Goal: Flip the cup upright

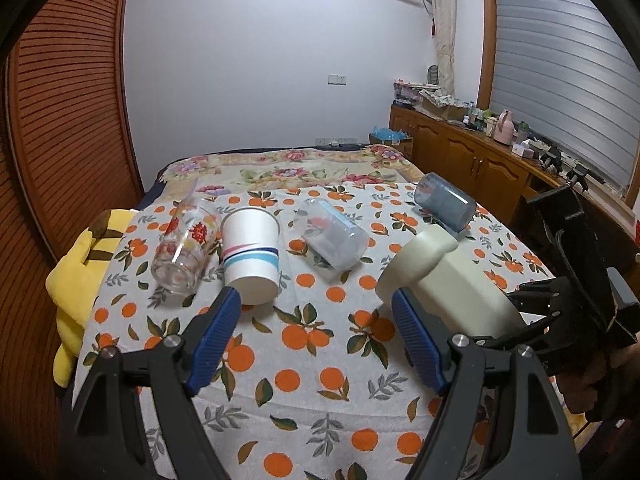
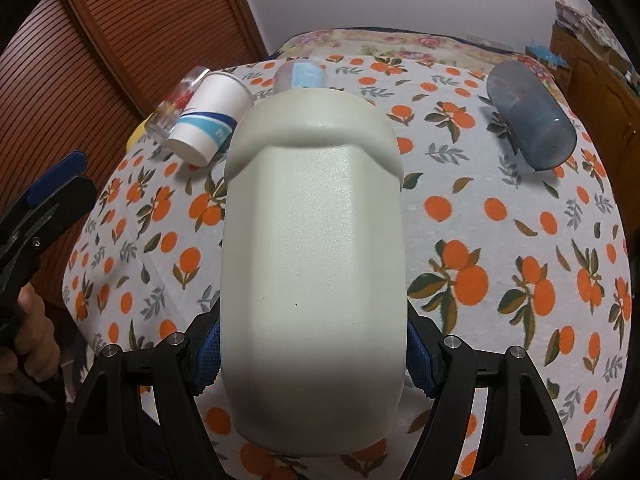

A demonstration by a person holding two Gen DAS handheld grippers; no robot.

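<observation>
Clamping the cream plastic cup [image 2: 312,264] on its side, lifted clear of the orange-print tablecloth [image 2: 500,240] near the bed's right edge, the right gripper [image 2: 314,364] is mid-flip and next must rotate it upright, while the left gripper [image 1: 316,320] hangs open, empty; no writing legible.

Cream cup [image 2: 312,264] hiding right gripper [image 2: 314,364] pads, clear plastic cup [image 2: 301,74] mostly behind it

An orange-print cloth [image 1: 312,336] covers the table. On it lie four tipped cups: a floral glass [image 1: 184,246], a striped paper cup [image 1: 251,254] touching it, a clear plastic cup [image 1: 331,234], and a blue tumbler [image 1: 444,200] well apart.
</observation>
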